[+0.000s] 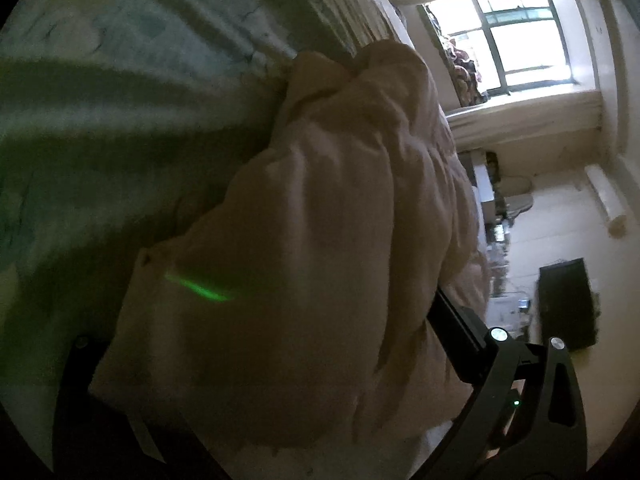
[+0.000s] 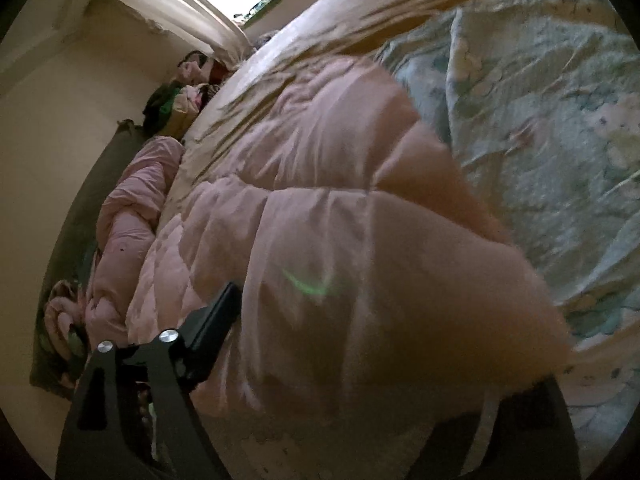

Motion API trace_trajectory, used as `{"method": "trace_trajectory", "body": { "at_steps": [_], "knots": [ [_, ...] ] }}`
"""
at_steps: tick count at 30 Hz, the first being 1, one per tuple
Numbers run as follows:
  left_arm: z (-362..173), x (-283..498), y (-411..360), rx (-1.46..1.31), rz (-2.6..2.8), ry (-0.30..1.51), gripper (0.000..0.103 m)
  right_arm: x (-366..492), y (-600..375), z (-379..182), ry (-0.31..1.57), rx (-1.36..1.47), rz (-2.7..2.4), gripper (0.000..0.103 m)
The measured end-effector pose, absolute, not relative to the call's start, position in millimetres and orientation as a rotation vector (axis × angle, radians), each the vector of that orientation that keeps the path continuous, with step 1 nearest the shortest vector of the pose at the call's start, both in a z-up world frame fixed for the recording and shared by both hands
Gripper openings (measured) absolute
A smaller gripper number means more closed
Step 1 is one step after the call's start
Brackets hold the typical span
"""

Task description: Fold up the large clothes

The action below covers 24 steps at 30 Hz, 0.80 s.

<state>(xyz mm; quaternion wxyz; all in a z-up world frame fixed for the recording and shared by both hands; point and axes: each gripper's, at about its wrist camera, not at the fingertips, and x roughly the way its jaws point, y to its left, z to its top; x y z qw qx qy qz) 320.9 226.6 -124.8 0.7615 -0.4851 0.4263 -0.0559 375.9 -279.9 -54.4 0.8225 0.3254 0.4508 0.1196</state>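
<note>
A pale pink padded jacket (image 1: 340, 200) lies bunched on the bed and fills the middle of both views. My left gripper (image 1: 320, 296) has its jaws wide with the jacket bulging between them. Its right finger (image 1: 452, 316) shows at the jacket's edge and the other is mostly covered, so I cannot see whether the pads press. In the right wrist view the quilted jacket (image 2: 320, 220) also lies between the wide jaws of my right gripper (image 2: 320, 288). The left finger (image 2: 220, 312) stands beside the fabric, and the right finger is hidden under it.
A pale green floral bedsheet (image 1: 100, 80) (image 2: 540, 120) spreads under the jacket, with a tan blanket (image 2: 320, 20) beyond. Crumpled pink bedding (image 2: 132, 208) and a clothes pile (image 2: 180, 96) line the wall. A bright window (image 1: 520, 40) and a black box on the floor (image 1: 564, 304) lie past the bed's edge.
</note>
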Motion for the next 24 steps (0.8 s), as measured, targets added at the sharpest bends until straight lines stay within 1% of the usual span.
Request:
{"method": "trace_trajectory", "body": {
  "at_steps": [3, 5, 6, 7, 8, 9, 10, 12, 13, 15, 16, 18, 24],
  "knots": [
    [-125.7, 326.3, 228.0, -1.073, -0.109, 0.900, 0.095, 387.2, -278.9, -64.0, 0.977, 0.742, 0.259, 0.087],
    [-124.1, 326.8, 226.5, -1.061, -0.102, 0.884, 0.095, 393.1, -278.6, -69.7, 0.980, 0.769, 0.260, 0.084],
    [-123.5, 324.1, 224.9, -1.055, -0.102, 0.873, 0.095, 394.8, -277.3, -70.4, 0.975, 0.757, 0.246, 0.075],
    [-122.7, 322.8, 224.4, -1.038, -0.102, 0.863, 0.094, 395.0, -275.7, -68.2, 0.966, 0.741, 0.242, 0.064],
    [-119.7, 321.1, 223.2, -1.002, -0.096, 0.855, 0.089, 393.7, -272.3, -63.4, 0.949, 0.708, 0.243, 0.059],
    [-114.0, 319.2, 221.8, -0.949, -0.086, 0.846, 0.081, 390.7, -265.1, -53.7, 0.925, 0.642, 0.247, 0.050],
    [-105.6, 318.6, 217.8, -0.897, -0.078, 0.841, 0.077, 387.8, -257.5, -44.9, 0.908, 0.571, 0.245, 0.045],
    [-89.5, 317.5, 209.5, -0.777, -0.063, 0.837, 0.061, 383.0, -241.2, -30.1, 0.889, 0.435, 0.235, 0.041],
    [-81.8, 317.8, 205.5, -0.718, -0.055, 0.837, 0.057, 380.4, -233.1, -22.6, 0.875, 0.369, 0.232, 0.039],
    [-64.9, 316.7, 195.1, -0.604, -0.039, 0.823, 0.045, 372.0, -211.5, -6.6, 0.833, 0.227, 0.223, 0.037],
    [-53.7, 314.0, 185.8, -0.522, -0.026, 0.808, 0.043, 366.9, -199.7, 0.8, 0.812, 0.154, 0.218, 0.036],
    [-40.7, 309.9, 176.8, -0.444, -0.015, 0.787, 0.038, 355.1, -176.7, 9.9, 0.767, 0.025, 0.212, 0.034],
    [-21.9, 306.4, 165.3, -0.370, -0.015, 0.739, 0.035, 328.7, -127.8, 27.4, 0.655, -0.232, 0.232, 0.032]
  ]
}}
